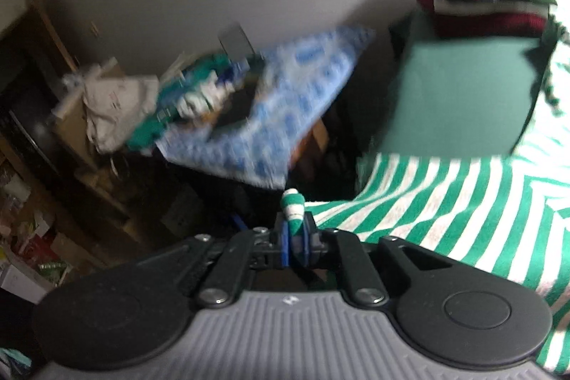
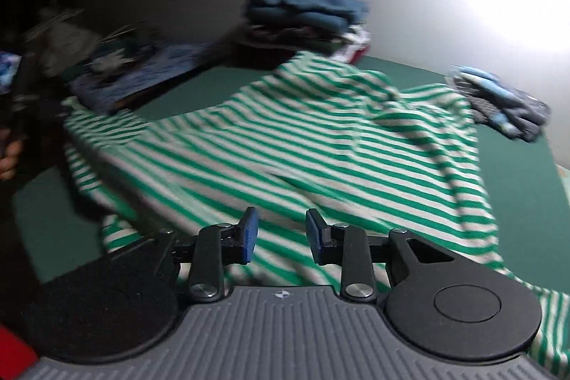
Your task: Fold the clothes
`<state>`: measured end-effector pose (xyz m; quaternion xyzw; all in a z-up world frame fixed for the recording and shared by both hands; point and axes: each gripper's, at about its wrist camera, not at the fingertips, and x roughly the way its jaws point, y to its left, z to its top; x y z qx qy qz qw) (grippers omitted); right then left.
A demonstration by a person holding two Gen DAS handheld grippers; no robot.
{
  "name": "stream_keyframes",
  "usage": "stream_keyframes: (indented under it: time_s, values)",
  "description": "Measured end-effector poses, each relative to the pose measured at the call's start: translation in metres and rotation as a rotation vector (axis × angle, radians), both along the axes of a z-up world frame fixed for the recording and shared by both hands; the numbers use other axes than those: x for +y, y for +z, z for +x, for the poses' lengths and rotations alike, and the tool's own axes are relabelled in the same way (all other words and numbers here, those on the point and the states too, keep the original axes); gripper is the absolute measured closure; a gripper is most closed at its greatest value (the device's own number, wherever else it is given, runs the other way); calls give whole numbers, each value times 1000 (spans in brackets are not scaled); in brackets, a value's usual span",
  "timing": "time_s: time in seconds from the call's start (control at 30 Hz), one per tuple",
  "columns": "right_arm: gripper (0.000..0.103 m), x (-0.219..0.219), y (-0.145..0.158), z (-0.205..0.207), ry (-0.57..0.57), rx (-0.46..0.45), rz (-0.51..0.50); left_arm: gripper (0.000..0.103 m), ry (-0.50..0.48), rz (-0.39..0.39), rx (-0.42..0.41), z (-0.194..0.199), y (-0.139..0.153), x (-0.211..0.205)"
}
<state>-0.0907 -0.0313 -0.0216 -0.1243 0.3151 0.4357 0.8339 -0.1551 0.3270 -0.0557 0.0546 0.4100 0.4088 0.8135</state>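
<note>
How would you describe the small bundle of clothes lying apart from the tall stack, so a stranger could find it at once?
Start at the green table, where a green-and-white striped shirt lies spread out. Past the shirt's far right edge sits a small bundle of grey and light blue pieces. Unlike the tall stack at the back, it is low, loose and alone.

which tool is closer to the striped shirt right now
Left. The left tool is shut on a pinch of the striped shirt, so it is touching it. The right tool is open just over the cloth, gripping nothing.
</note>
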Motion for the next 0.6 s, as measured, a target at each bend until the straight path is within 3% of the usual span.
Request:
stream_keyframes:
  time_s: [0.17, 0.23, 0.27, 0.47, 0.6]
  values:
    - [65, -4, 1, -23, 184, 72, -102, 76, -77, 8, -22, -13, 17, -20]
    - [47, -11, -2, -28, 180, 77, -126, 72, -132, -15, -41, -18, 29, -29]
    - [45, -14, -5, -29, 169, 89, -125, 65, -160, -26, -51, -20, 35, -33]
    - [46, -9, -23, -30, 178, 170, -127, 61, -326, -94, -108, -35, 72, -59]
    - [47, 0, -39, -36, 194, 133, -201, 53, -648, -248, -94, -22, 63, -123]
